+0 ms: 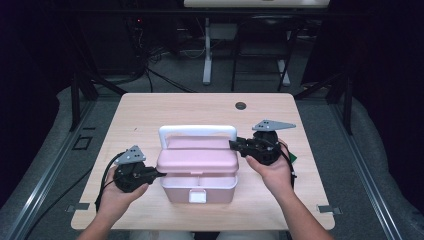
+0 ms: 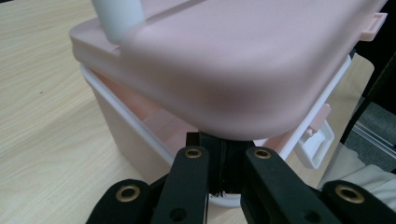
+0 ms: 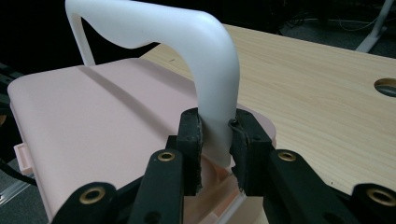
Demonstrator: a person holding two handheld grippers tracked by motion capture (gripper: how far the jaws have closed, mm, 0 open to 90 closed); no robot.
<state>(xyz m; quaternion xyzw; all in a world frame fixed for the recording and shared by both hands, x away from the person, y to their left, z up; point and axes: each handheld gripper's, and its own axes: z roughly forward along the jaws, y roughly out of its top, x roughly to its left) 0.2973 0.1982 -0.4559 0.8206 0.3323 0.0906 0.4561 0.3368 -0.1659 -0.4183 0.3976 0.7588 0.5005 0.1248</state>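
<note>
Pink box (image 1: 198,170), lid ajar (white handle (image 1: 197,132) upright).

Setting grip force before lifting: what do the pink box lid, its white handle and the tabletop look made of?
Pink rounded box lid: likely moulded plastic, matte, soft even sheen, rounded edges. White arched carry handle, clamped by the right gripper: smooth plastic, slightly glossy. Light wood-look tabletop: printed grain suggests laminate, though that is uncertain.

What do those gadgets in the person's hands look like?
Both are black. The left gripper and right gripper each carry a grey three-cornered plate on top and trail a black cable. Up close, the jaws are flat black bars with brass-coloured rivets. The forearms show no sleeves.
</note>
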